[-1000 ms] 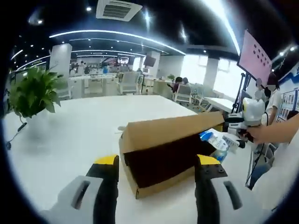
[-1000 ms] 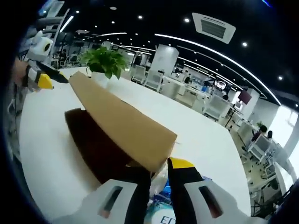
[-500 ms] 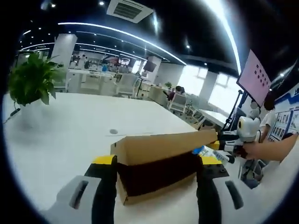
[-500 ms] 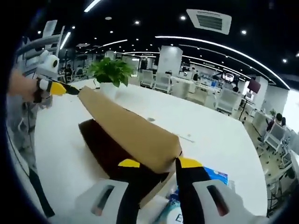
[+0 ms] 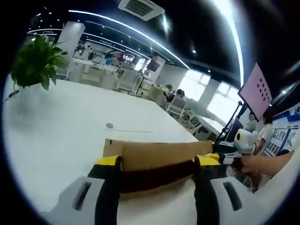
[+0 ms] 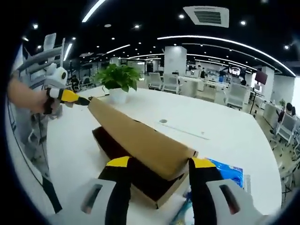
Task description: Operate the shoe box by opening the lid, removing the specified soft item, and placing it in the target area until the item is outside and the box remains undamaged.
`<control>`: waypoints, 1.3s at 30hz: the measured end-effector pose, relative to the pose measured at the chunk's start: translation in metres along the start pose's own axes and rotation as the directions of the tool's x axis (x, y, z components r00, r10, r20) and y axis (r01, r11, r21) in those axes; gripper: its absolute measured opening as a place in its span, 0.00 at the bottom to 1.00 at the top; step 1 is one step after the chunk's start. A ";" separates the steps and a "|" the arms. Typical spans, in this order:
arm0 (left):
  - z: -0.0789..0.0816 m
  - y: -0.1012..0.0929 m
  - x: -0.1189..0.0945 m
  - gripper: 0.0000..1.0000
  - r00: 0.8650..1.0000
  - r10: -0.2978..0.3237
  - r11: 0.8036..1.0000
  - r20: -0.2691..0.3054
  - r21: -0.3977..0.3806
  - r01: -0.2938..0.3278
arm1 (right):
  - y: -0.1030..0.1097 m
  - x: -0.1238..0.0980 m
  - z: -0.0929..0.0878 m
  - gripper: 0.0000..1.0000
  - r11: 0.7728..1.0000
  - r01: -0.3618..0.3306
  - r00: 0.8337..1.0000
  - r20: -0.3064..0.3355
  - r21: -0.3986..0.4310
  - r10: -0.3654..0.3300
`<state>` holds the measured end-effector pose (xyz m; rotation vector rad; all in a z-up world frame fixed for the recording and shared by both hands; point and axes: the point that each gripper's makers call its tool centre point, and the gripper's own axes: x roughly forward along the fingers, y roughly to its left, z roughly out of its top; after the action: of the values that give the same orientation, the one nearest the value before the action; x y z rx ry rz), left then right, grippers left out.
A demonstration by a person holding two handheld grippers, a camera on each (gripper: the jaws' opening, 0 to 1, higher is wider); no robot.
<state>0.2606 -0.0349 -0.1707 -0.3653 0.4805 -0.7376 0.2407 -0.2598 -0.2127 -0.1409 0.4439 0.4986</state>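
**Lid lowered toward the box, both grippers spread**

Since a second ago the cardboard lid (image 6: 140, 138) has been brought lower over the shoe box (image 6: 136, 176); in the left gripper view the dark gap under it has narrowed to a thin band, though part of that change comes from the camera itself having dropped closer to table level. In the right gripper view the camera has rolled toward level and the jaws, close together a second ago, are now seen apart.

The white table (image 5: 61, 122) is the largest thing in view and carries everything else. The shoe box sits on it, brown outside and dark inside, its lid (image 5: 157, 153) hinged up at a slant. The left gripper (image 5: 157, 164) is held with its yellow-tipped jaws open to either side of the box's near end, nothing being gripped; in the right gripper view it is seen at the lid's far raised corner (image 6: 70, 96), though contact there cannot be judged. The right gripper (image 6: 159, 166) is likewise open, its jaws straddling the box's near corner; in the left gripper view it appears beyond the box's far end (image 5: 220, 157).

The soft item cannot be made out inside the box. A blue printed packet (image 6: 227, 171) lies on the table just beside the box; its lettering cannot be read. A potted plant (image 6: 118, 79) stands further back on the table, well apart. A pink board (image 5: 255, 89) stands beyond the table edge, its print too small to read.
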 end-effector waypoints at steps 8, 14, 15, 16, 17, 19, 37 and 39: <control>-0.012 0.005 0.000 0.59 1.000 0.027 0.999 0.012 0.031 -0.027 | 0.002 -0.001 0.000 0.55 0.987 0.012 0.999 0.042 0.163 -0.019; -0.028 0.013 -0.001 0.52 0.998 0.065 0.996 -0.020 0.070 -0.064 | 0.007 0.000 -0.013 0.53 0.988 0.025 1.000 0.013 0.152 -0.027; -0.031 0.015 -0.001 0.52 0.997 0.072 0.995 -0.027 0.074 -0.070 | 0.007 0.000 -0.015 0.52 0.986 0.023 1.000 0.011 0.163 -0.025; -0.035 0.016 -0.001 0.50 0.996 0.084 0.993 -0.037 0.084 -0.081 | 0.007 0.000 -0.017 0.51 0.986 0.021 1.000 0.008 0.166 -0.023; -0.040 0.018 0.000 0.48 0.994 0.097 0.991 -0.049 0.097 -0.092 | 0.006 0.000 -0.019 0.51 0.986 0.022 1.000 0.006 0.165 -0.023; -0.048 0.023 -0.001 0.45 0.989 0.125 0.983 -0.078 0.148 -0.113 | 0.009 0.000 -0.024 0.50 0.988 0.019 1.000 -0.009 0.155 -0.018; -0.070 0.040 0.002 0.37 0.965 0.233 0.967 -0.117 0.132 -0.217 | 0.009 0.005 -0.044 0.48 0.993 0.008 0.998 -0.064 0.119 0.000; -0.071 0.041 0.002 0.37 0.964 0.239 0.966 -0.118 0.129 -0.223 | 0.008 0.006 -0.045 0.48 0.993 0.006 0.998 -0.063 0.119 0.002</control>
<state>0.2468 -0.0186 -0.2496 -0.1495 0.5928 -0.5606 0.2244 -0.2608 -0.2552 -0.0418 0.5337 0.4654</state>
